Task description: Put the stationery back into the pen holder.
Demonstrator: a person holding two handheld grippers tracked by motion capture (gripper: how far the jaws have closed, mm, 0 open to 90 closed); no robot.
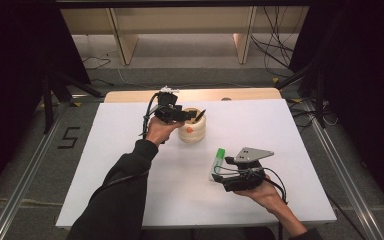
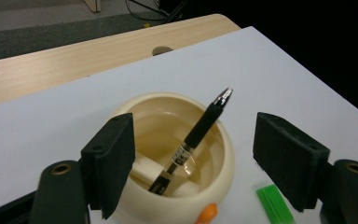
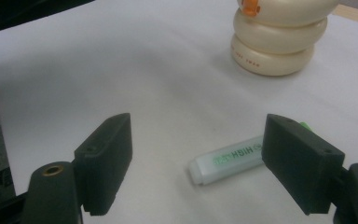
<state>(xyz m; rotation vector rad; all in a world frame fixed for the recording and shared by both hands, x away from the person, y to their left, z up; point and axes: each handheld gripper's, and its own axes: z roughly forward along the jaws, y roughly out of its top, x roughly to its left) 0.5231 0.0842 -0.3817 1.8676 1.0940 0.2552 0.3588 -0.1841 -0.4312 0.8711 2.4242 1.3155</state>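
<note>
High view: a wooden table (image 1: 130, 95) carries a white sheet (image 1: 130, 165); around it lie grey floor, metal rails, cables, black curtains and pale wooden furniture at the back. On the sheet stand one cream pen holder (image 1: 192, 129) and one green-capped highlighter (image 1: 217, 161). The left gripper (image 1: 192, 116) hangs over the holder's rim, and the right gripper (image 1: 219, 172) lies just beside the highlighter.

Left gripper view: the jaws stand wide apart with nothing pressed between them. One black pen (image 2: 196, 136) leans inside the holder (image 2: 214, 149), silver tip up past the rim, released. A white object lies beside it in the bowl.

Right gripper view: the jaws gape, empty. The highlighter (image 3: 228, 158) lies flat on the sheet between them, untouched; the holder (image 3: 279, 42) stands farther off.
</note>
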